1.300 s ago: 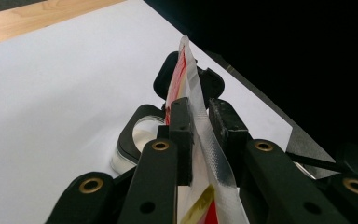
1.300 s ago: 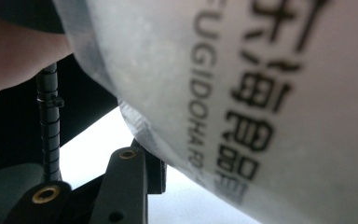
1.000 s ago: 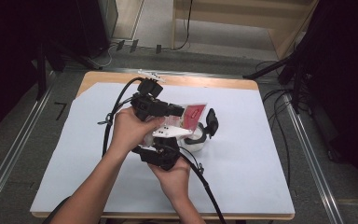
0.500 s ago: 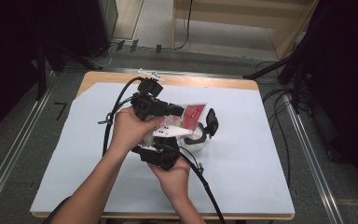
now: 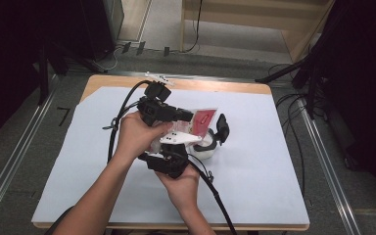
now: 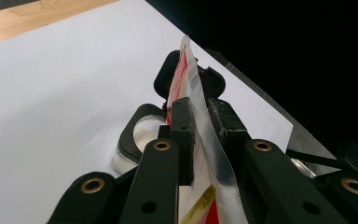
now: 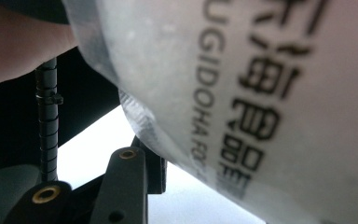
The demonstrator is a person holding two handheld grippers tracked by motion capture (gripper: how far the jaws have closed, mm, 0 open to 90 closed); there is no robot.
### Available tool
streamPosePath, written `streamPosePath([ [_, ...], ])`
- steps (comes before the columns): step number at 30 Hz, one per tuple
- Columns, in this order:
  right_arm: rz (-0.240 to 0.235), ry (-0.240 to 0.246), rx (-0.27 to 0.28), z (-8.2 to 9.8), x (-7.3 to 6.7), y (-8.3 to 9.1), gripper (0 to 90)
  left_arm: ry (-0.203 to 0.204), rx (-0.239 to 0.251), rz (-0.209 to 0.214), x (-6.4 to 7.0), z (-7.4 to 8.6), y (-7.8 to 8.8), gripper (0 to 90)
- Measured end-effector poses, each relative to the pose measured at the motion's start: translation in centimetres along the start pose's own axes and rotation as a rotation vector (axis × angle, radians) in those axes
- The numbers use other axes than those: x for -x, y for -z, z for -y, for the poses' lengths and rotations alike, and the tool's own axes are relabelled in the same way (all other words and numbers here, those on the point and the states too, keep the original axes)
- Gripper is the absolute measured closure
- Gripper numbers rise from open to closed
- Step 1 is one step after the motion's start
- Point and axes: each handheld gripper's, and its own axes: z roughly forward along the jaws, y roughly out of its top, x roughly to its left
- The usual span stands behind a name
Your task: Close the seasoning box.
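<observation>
A sealed plastic pouch with a red panel is held above the white sheet that covers the wooden table, just beside a black-and-silver scale-like device (its exact kind cannot be told). The pouch's clear sealed edge is clamped between the jaws of the left gripper, which are nearly closed, with both pads pressed on the film, as seen in the left gripper view. The right gripper is kept below the left one, nearer the person than the device, with the pouch's pale printed face lying close across its camera. One of its jaws is seen under the film; whether the pouch is pinched by that gripper cannot be told, nor how wide its jaws stand.
</observation>
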Motion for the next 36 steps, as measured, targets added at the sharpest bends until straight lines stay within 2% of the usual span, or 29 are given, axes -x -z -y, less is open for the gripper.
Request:
streamPosePath([
  [6,-0.001,-0.004,0.007,-0.03,-0.06,0.12,63.2,-0.008,0.006,-0.012,0.25,-0.04,-0.01,81.8],
  [10,0.006,0.000,0.004,0.08,0.03,-0.18,63.3,-0.016,-0.001,-0.026,-0.06,0.06,-0.02,85.7],
  [16,0.014,0.005,0.010,-0.04,-0.12,-0.13,63.5,-0.014,0.012,-0.022,0.18,-0.06,0.13,85.1],
  [20,0.012,-0.005,0.008,-0.22,-0.14,-0.24,63.4,-0.017,0.012,-0.036,0.01,-0.05,0.10,85.0],
  [24,0.018,-0.028,0.016,-0.15,-0.01,-0.52,63.2,-0.011,0.017,-0.030,-0.18,-0.14,0.03,85.0],
  [30,0.021,-0.043,0.032,-0.38,0.02,-0.45,63.2,-0.013,-0.004,-0.030,-0.11,-0.64,-0.22,84.8],
  [36,0.041,-0.020,0.030,-0.36,0.00,-0.30,63.4,-0.011,-0.014,-0.009,-0.33,-0.84,-0.41,84.9],
])
